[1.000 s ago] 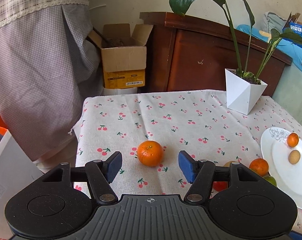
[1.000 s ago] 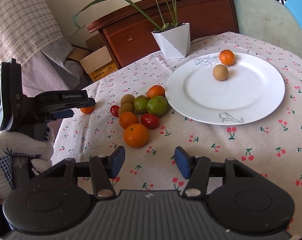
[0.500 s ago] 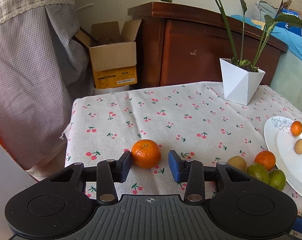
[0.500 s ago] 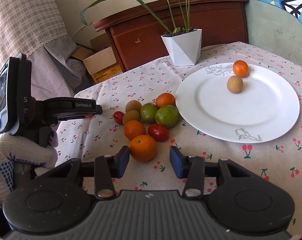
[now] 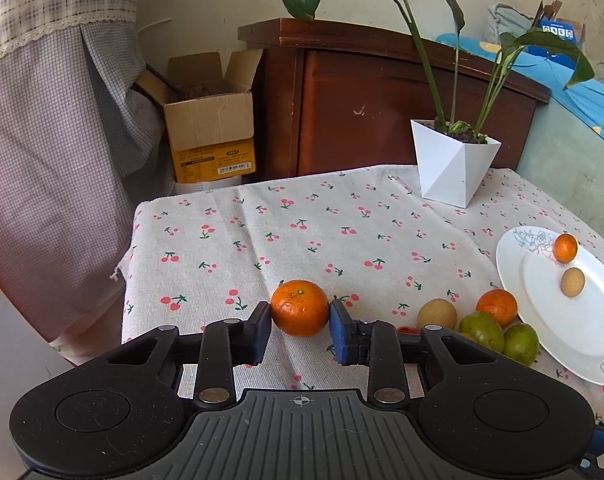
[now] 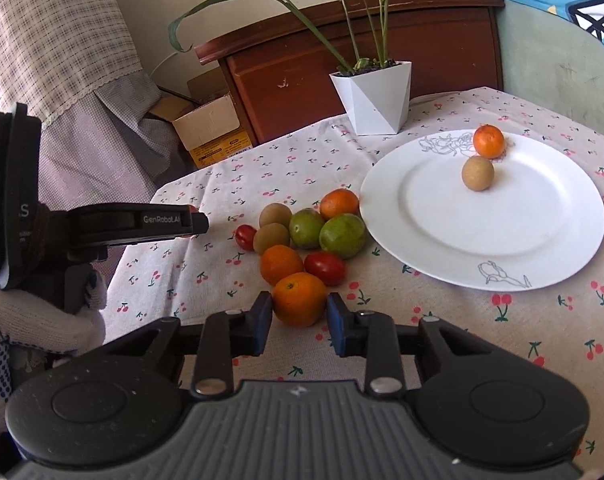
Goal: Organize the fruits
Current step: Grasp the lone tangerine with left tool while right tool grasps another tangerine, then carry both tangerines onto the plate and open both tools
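Note:
My left gripper [image 5: 300,322] is shut on a lone orange [image 5: 299,307] that rests on the cherry-print tablecloth. My right gripper [image 6: 299,317] is shut on the nearest orange [image 6: 299,298] of a fruit pile [image 6: 306,229] holding oranges, green fruits, brown fruits and red tomatoes. A white plate [image 6: 550,248] lies to the right of the pile and holds a small orange [image 6: 488,141] and a brown fruit [image 6: 477,173]. The plate also shows in the left wrist view [image 5: 590,344]. The left gripper shows side-on in the right wrist view [image 6: 133,224].
A white faceted plant pot [image 6: 376,98] stands at the back of the table. Behind it are a brown wooden cabinet [image 5: 382,108] and an open cardboard box [image 5: 209,128]. The table's left edge [image 5: 127,264] drops off beside the left gripper.
Both grippers moved forward and closed: the left around the lone orange, the right around the front orange of the pile. A second ago both were open and short of their fruit.

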Available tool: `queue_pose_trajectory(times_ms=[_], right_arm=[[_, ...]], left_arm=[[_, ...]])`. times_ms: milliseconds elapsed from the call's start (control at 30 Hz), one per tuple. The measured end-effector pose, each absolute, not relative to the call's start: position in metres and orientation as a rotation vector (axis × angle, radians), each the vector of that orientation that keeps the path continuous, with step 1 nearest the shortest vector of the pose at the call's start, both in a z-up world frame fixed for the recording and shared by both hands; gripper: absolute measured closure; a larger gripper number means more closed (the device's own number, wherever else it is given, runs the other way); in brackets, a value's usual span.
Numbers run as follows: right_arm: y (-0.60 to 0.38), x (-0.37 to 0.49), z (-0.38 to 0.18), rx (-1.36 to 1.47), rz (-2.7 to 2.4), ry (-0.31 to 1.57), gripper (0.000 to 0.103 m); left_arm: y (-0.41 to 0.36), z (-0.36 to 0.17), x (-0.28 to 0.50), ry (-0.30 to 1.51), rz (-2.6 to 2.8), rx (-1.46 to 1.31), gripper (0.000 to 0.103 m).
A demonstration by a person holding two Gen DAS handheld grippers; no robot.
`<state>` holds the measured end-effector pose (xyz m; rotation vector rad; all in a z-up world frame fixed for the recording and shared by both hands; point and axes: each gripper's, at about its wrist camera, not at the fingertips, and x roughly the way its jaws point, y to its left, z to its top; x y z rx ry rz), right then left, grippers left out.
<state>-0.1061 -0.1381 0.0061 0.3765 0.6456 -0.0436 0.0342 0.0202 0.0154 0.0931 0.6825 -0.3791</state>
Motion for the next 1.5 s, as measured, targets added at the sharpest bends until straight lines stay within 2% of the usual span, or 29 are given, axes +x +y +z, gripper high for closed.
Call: queue_pose_trajectory(times_ms=[667, 1067, 1500], right_arm=[[-0.163, -0.123, 0.028, 0.423, -0.114, 0.569, 0.073], [-0.208, -0.139, 0.039, 0.500, -0.251, 0.491, 0.073], [-0.236, -0.142, 0.025, 0.590, -0.350, 0.529, 0.073]], left_arm=[[0.006, 0.040, -0.033, 0.662, -0.469, 0.053, 0.074], [-0.031, 0.047, -0.044, 0.654, -0.557, 0.034, 0.074], [-0.076, 0.034, -0.044, 0.695, -0.623, 0.035, 0.074]])
